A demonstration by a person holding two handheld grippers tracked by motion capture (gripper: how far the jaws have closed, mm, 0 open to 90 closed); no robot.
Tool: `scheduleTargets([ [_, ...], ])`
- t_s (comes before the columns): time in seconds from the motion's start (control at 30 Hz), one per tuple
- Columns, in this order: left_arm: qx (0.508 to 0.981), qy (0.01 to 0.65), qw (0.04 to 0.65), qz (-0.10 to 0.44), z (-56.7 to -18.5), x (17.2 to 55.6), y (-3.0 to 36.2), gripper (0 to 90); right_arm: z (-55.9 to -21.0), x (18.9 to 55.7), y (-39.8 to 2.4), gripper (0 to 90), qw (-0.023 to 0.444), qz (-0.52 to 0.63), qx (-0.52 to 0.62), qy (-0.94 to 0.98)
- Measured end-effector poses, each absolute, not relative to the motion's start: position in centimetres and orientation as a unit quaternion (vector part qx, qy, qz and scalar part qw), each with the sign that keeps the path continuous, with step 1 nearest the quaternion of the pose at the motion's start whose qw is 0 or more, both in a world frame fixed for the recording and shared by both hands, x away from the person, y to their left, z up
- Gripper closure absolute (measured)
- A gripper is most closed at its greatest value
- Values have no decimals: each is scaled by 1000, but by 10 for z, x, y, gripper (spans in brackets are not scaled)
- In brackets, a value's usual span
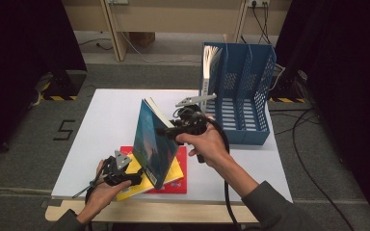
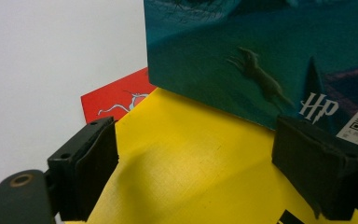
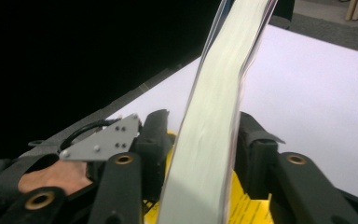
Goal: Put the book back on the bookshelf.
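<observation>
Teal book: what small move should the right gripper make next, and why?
Probably carry it toward the blue file rack. The right gripper clamps the teal book upright above the yellow book, and the left gripper stands open, clear of it.

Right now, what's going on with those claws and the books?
Right gripper fingers clamped on teal book, tilted up on edge. Left gripper open, over yellow book. Blue file rack behind, one book already in.
</observation>
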State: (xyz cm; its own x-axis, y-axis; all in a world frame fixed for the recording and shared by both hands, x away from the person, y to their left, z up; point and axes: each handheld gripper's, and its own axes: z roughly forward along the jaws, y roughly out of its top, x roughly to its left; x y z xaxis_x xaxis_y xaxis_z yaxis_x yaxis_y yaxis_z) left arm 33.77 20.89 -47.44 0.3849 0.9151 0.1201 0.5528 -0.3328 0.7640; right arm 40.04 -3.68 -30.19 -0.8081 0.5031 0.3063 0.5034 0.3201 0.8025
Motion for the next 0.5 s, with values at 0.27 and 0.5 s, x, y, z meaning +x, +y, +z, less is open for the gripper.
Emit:
scheduleTargets([
  [0.27,766,479,320,284,-475,339,207,120,-317,388,-43,666,-44,-497,-305,-811],
  [0.5,762,481,325,289,-475,344,203,141,-301,402,-24,744,-83,-492,-233,-835],
])
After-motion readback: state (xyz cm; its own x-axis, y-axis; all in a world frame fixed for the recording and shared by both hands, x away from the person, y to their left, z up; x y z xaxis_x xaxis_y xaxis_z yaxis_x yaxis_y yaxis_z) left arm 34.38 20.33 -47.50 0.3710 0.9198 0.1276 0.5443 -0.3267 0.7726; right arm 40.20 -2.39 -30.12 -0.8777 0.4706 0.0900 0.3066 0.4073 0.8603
